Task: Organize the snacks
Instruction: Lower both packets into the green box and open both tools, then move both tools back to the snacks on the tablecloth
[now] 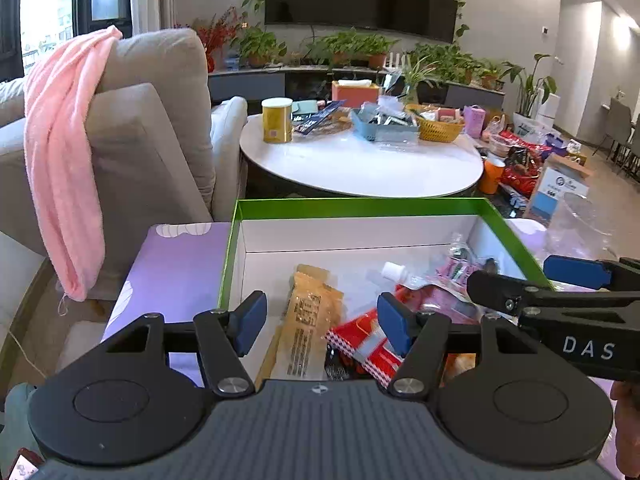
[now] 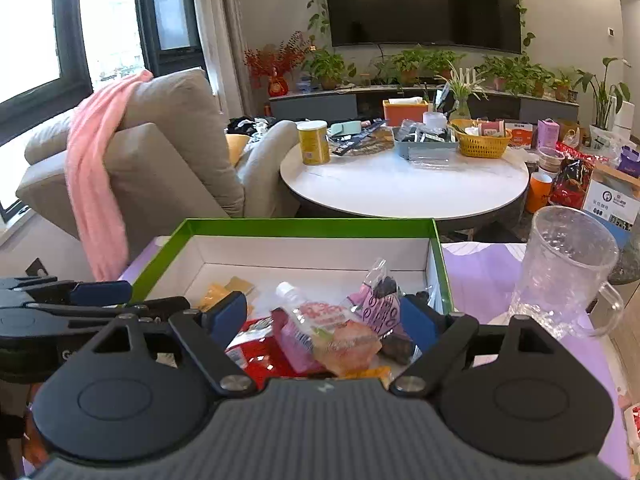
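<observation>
The left gripper (image 1: pixel 322 322) hangs spread and empty over the green-rimmed box (image 1: pixel 356 207), a tan snack packet (image 1: pixel 306 328) at its twelve o'clock. The right gripper (image 2: pixel 322 322) – also spread, gripping nothing – hovers over a pink spouted pouch (image 2: pixel 316 328); a glass mug (image 2: pixel 560 272) stands at two o'clock.

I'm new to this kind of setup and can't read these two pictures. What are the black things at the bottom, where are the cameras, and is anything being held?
Each picture comes from a camera mounted on a hand-held gripper, looking forward along its two blue-tipped fingers. One shows the left gripper, the other the right gripper; a person holds one in each hand. Both are open and hold nothing. They hover over a green-rimmed box on a purple cloth. Inside lie snacks: a tan packet, a red packet, a pink pouch. A clear mug stands right of the box.
</observation>
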The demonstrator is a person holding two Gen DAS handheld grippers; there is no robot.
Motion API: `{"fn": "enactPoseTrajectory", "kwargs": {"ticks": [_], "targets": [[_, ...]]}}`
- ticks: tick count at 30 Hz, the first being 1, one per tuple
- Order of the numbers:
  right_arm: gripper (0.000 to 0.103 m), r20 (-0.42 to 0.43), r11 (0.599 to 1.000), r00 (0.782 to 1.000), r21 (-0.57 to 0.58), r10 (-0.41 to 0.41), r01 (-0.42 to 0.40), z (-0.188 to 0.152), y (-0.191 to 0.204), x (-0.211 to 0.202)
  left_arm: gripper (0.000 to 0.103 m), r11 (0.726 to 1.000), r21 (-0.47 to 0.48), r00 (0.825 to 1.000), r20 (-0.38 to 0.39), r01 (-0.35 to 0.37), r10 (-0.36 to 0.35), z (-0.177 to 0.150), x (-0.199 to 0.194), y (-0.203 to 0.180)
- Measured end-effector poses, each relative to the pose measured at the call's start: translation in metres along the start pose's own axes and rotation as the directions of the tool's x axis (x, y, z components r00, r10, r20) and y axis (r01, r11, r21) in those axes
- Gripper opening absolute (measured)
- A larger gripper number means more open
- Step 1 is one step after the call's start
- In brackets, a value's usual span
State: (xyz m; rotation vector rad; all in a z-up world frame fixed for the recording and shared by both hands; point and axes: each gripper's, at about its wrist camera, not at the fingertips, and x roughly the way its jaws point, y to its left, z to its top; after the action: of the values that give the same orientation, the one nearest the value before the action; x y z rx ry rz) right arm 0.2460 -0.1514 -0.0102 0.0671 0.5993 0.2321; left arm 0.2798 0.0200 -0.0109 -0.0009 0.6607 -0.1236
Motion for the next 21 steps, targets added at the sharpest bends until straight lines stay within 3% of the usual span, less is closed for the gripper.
{"fn": "enactPoseTrajectory", "kwargs": {"ticks": [12,21], "targets": [[0.06,-0.012,1.0,1.0,-0.026,0.003,-0.004,-0.028,0.005,-0.047,0.059,1.0,-0.023,1.0,-0.012,0.013,-0.014,-0.041,-0.072,0.017],[0.06,-0.051,1.0,0.999,-0.016,0.018,-0.019,-0.063,0.004,-0.073,0.059,1.0,-0.023,0.992,-0.125,0.02,-0.023,-0.098,-0.104,0.005]]}}
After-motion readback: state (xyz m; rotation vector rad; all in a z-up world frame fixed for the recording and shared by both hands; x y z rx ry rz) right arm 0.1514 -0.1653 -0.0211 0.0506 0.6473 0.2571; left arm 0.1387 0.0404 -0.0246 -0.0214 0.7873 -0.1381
